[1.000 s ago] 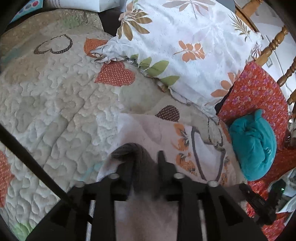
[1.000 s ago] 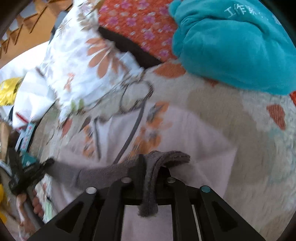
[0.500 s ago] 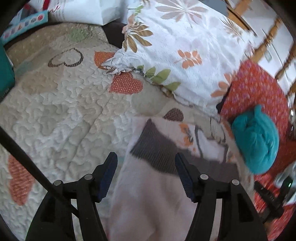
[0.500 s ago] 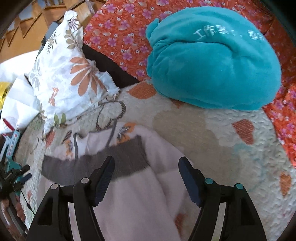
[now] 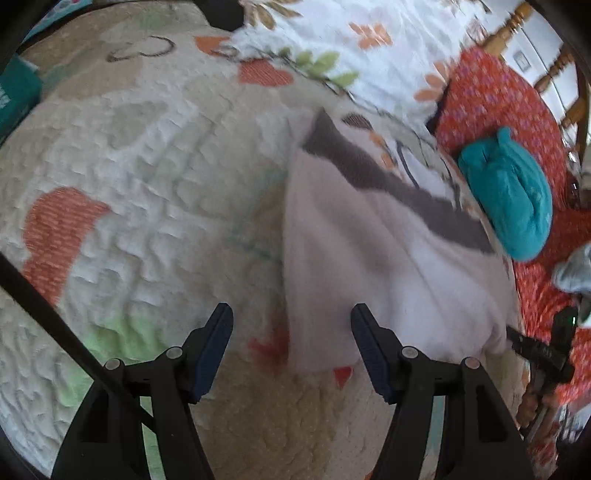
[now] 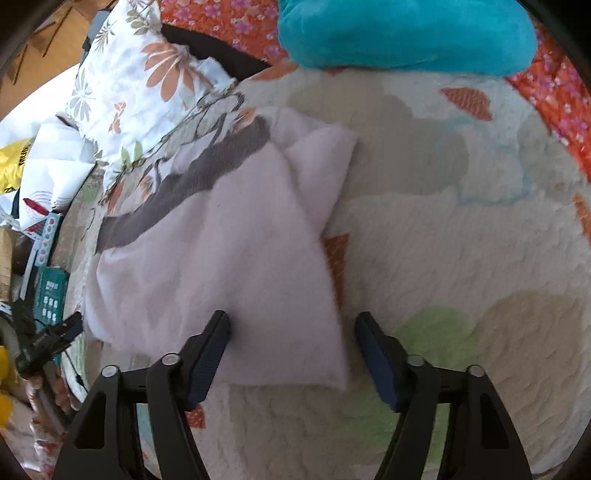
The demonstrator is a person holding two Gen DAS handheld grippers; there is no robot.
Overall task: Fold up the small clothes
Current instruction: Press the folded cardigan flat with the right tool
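Observation:
A small pale pink garment (image 5: 388,266) (image 6: 229,258) with a grey band (image 5: 388,184) (image 6: 184,192) lies folded flat on the quilted bedspread (image 5: 147,184) (image 6: 443,240), grey band at the far side. My left gripper (image 5: 291,310) hovers open over the garment's near left corner, nothing pressed between its pads. Above the near right corner is my right gripper (image 6: 292,315). Its jaws are closing, the garment's edge lies below the gap, and the pads do not touch it.
A teal plush bundle (image 5: 509,192) (image 6: 406,33) sits beyond the garment on a red floral blanket (image 5: 491,99) (image 6: 554,85). A white leaf-print pillow (image 5: 351,33) (image 6: 140,81) lies at the back. Boxes and clutter (image 6: 48,295) line the bed's edge.
Both grippers let go of the grey band, opened, and drew back toward the garment's near edge. The band now lies flat at the far side of the folded garment.

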